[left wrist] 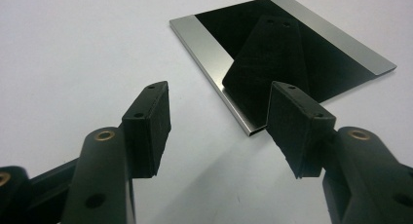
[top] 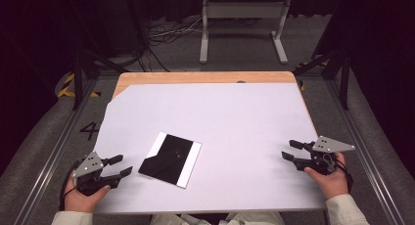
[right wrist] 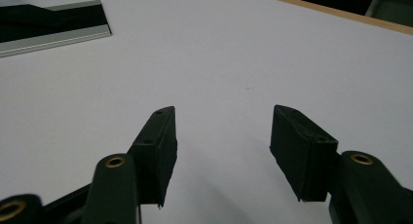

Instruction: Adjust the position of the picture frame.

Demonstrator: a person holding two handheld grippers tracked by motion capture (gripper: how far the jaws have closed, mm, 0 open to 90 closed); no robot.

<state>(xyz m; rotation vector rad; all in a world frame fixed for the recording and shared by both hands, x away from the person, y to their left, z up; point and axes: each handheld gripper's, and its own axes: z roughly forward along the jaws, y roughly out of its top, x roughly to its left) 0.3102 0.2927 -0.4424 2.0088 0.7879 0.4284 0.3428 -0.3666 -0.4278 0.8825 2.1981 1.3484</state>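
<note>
A flat black panel (top: 171, 159) with silver strips along two edges lies on the white table (top: 230, 122), left of centre near the front. A darker folded black piece rests on it. My left gripper (top: 120, 165) sits at the front left, just left of the panel, jaws wide apart with nothing between them. In the left gripper view the panel (left wrist: 282, 58) lies just beyond the open left gripper (left wrist: 219, 131). My right gripper (top: 292, 150) rests at the front right, open and empty, pointing left. In the right gripper view the panel (right wrist: 48, 27) shows far off, past the right gripper (right wrist: 221, 153).
The white sheet covers a wooden tabletop whose bare edge (top: 205, 77) shows at the back. Beyond stand a grey metal stand (top: 242, 24) and floor cables (top: 166, 34). Metal rails (top: 56, 146) run along both sides of the table.
</note>
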